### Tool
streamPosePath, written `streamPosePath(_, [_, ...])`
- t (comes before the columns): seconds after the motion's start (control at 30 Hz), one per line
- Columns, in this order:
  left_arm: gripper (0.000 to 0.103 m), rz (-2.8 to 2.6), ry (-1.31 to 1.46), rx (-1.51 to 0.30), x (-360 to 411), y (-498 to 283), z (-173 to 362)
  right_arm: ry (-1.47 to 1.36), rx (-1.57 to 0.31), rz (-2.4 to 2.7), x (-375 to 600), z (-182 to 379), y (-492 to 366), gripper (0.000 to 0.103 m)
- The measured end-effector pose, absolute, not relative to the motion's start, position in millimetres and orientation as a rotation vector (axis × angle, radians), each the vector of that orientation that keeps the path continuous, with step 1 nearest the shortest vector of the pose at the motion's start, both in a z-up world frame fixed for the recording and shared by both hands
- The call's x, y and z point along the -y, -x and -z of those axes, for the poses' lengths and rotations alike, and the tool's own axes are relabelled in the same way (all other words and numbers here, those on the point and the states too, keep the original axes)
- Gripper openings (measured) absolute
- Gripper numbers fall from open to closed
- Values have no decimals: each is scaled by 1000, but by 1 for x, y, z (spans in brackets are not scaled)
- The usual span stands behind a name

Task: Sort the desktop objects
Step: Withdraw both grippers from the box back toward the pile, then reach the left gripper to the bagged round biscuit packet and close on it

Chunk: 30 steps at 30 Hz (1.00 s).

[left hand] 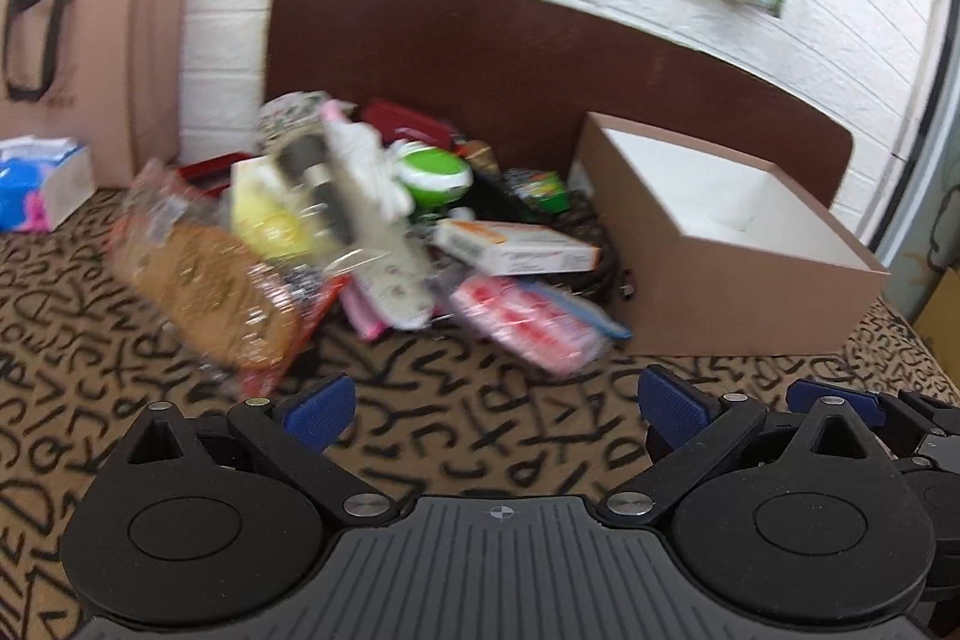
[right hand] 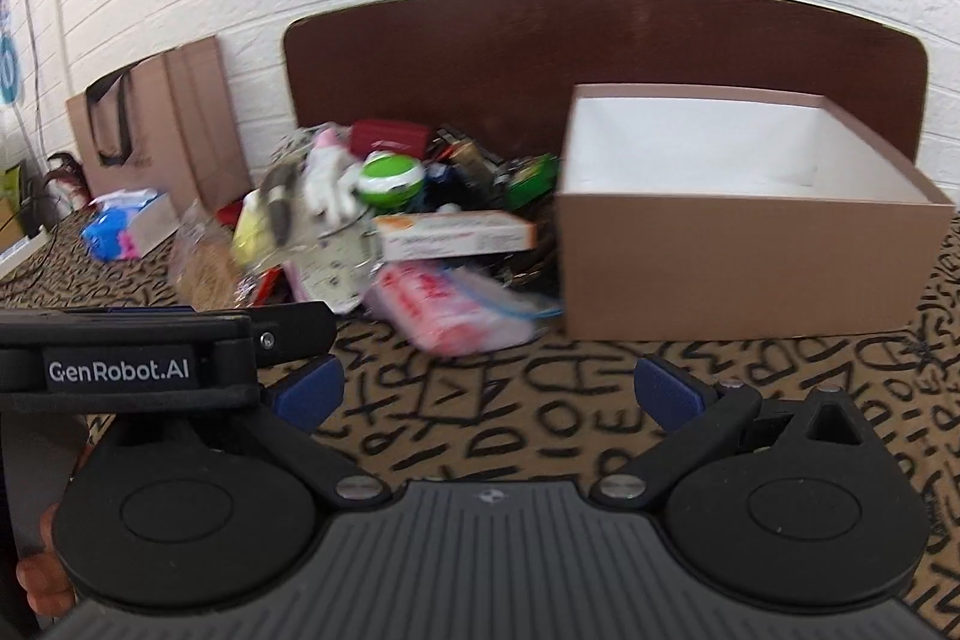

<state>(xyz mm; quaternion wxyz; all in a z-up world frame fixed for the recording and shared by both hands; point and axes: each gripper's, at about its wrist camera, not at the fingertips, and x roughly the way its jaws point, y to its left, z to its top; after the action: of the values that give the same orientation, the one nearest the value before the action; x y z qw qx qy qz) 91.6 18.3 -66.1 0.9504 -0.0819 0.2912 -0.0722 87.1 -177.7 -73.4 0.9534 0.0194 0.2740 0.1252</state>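
Left gripper (right hand: 180, 340), perhaps gaping, right-view only.

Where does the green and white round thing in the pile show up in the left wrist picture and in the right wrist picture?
Left wrist view: the green and white round thing sits just left of centre, at the back of the pile.
Right wrist view: it is left of centre, again at the pile's back.
Shared landmark: the open brown box stands to its right in both.
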Motion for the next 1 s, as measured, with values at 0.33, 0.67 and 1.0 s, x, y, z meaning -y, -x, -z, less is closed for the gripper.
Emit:
streamPosePath(0.33, [103, 54, 289, -599, -108, -104, 81, 3, -585, -376, 107, 93, -105, 103])
streamPosePath(0.67, [99, -78, 416, -626, -189, -157, 107, 36, -604, -501, 47, 113, -158, 98])
streamPosePath(1.0, [99, -76, 528, -685, -217, -205, 131, 47, -658, -549, 3, 133, -212, 89])
